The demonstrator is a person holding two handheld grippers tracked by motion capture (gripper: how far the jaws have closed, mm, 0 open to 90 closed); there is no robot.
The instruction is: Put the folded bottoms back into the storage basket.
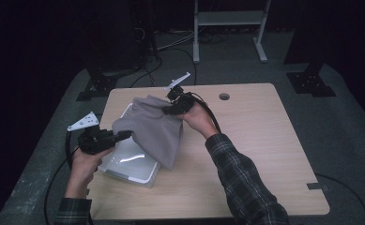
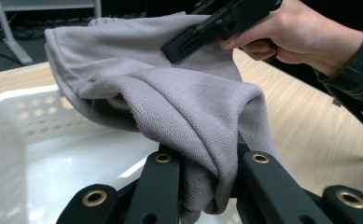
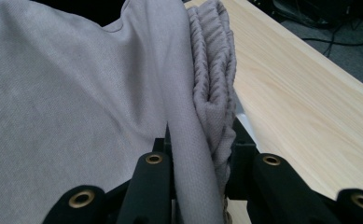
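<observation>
A pale wooden bench (image 1: 255,150) takes up the middle of the high view, with a small round hole (image 1: 224,96) near its far edge. On its left part sits a white plastic basket (image 1: 128,168), whose perforated wall shows at the left of the left gripper view. A grey cloth (image 1: 152,126) hangs stretched between the two grippers, left of centre in the high view, above the basket and draping over its right rim toward the bench. The left gripper (image 1: 124,136), at the left of the high view, has its jaws nearly closed on a bunched fold of the cloth, which runs down between them in the left gripper view. The right gripper (image 1: 168,110), just above the centre of the high view, pinches the cloth's ribbed hem with jaws drawn close together; in the right gripper view the gathered hem sits squeezed between them, with bare bench at the right.
</observation>
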